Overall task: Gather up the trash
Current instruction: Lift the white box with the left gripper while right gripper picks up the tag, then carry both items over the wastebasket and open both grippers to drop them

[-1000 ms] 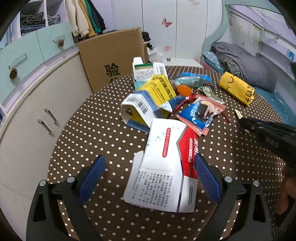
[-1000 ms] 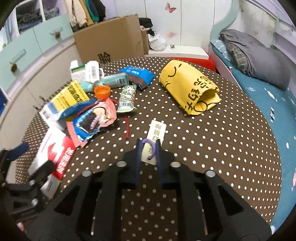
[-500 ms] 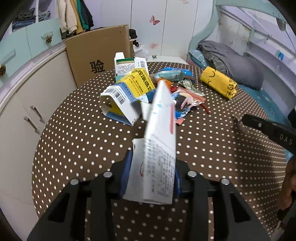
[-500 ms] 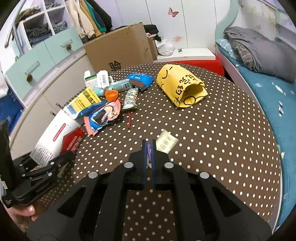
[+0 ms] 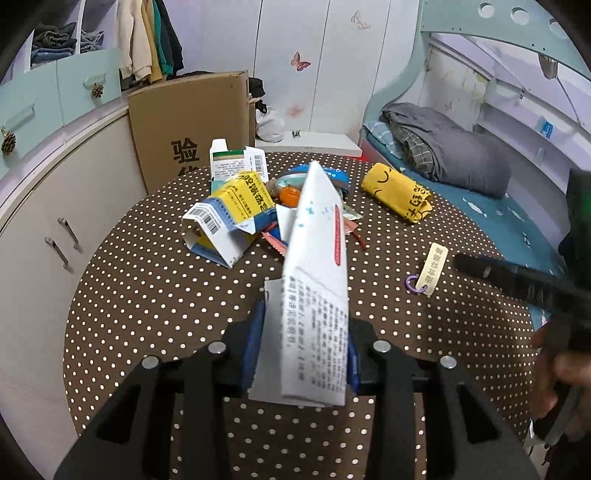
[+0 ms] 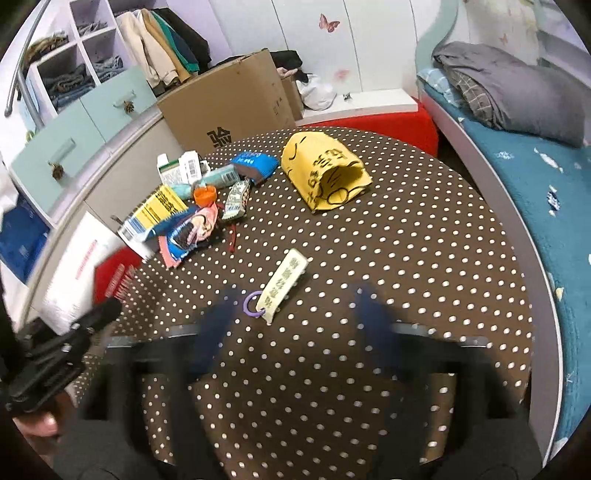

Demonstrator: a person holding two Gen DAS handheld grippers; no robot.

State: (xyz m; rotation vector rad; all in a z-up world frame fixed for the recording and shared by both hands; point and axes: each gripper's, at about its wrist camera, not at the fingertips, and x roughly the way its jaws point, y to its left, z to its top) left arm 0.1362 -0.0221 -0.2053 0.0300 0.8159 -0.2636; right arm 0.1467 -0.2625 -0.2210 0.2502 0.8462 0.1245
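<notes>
Above the dotted table, our left gripper clamps a white carton; our right gripper (badly blurred) gapes around the tag.

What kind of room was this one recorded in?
Most likely a child's bedroom: a bed with a rumpled grey blanket along one side, clothes hanging in an open wardrobe, and butterfly stickers on the wall behind the dotted round table.

Matt paper carton, dotted cloth tablecloth
</notes>
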